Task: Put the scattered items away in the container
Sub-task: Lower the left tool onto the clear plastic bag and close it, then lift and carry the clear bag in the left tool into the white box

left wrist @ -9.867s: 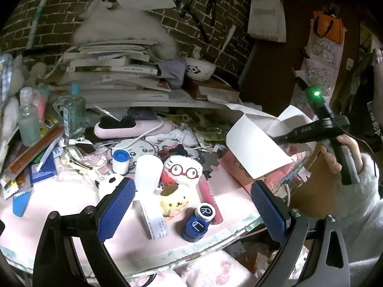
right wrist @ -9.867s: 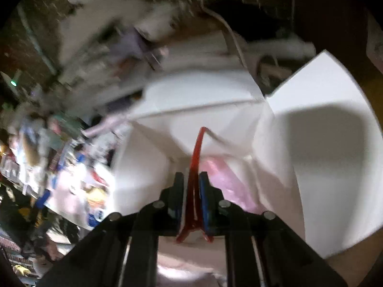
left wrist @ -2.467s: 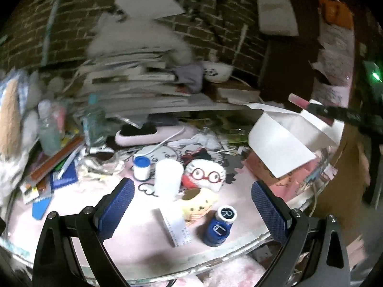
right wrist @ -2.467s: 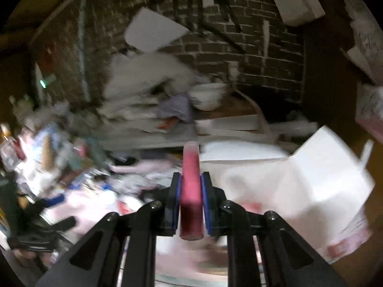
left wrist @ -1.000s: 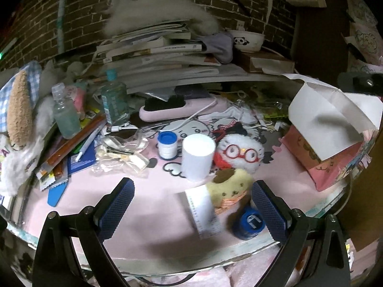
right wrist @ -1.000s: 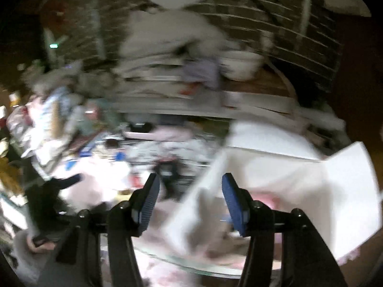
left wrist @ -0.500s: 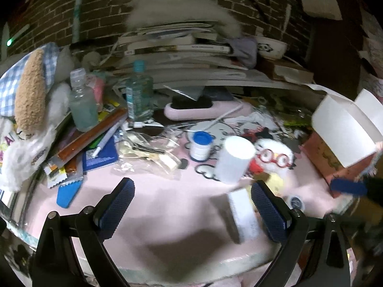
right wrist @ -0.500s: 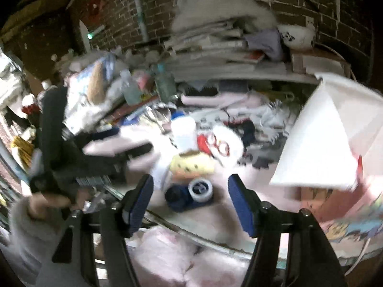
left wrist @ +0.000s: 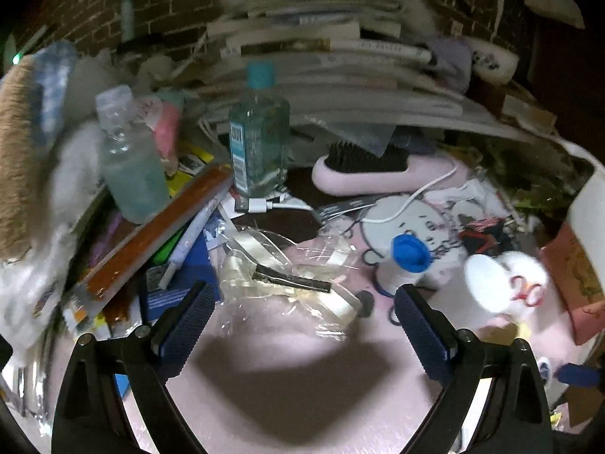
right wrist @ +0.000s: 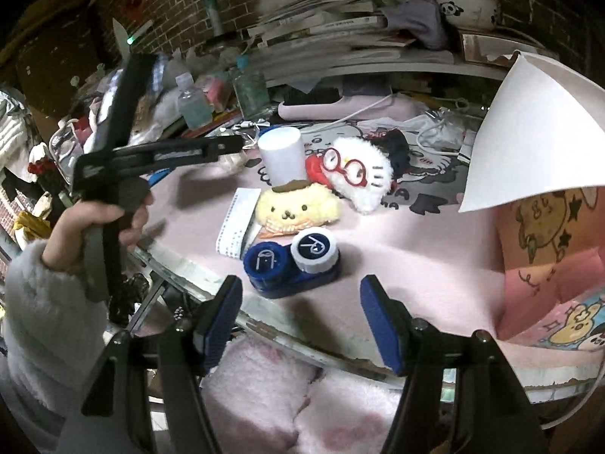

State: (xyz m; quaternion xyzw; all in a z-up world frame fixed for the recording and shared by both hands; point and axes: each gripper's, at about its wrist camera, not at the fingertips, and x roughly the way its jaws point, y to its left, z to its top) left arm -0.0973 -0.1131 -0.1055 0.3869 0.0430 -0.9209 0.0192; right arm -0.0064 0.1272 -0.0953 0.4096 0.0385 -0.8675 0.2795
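Note:
My right gripper (right wrist: 302, 316) is open and empty, just in front of a blue contact lens case (right wrist: 293, 263) near the table's front edge. Behind it lie a yellow dog plush (right wrist: 297, 204), a white cat plush with red glasses (right wrist: 357, 176) and a white cylinder (right wrist: 281, 155). The pink box (right wrist: 548, 253) with white flaps stands at the right. My left gripper (left wrist: 302, 325) is open and empty, close before a crumpled clear wrapper holding a black clip (left wrist: 291, 276). It shows from the side in the right wrist view (right wrist: 227, 147).
A blue-capped small white jar (left wrist: 404, 261), a pink hairbrush (left wrist: 378, 168), two clear bottles (left wrist: 259, 136), a ruler and pens (left wrist: 159, 242) crowd the left and back. Stacked books (left wrist: 321, 49) rise behind. A white receipt (right wrist: 238, 223) lies beside the yellow plush.
My right gripper let go of the red tube at the box and came down to the lens case, open. My left gripper swung left and closer to the clear wrapper.

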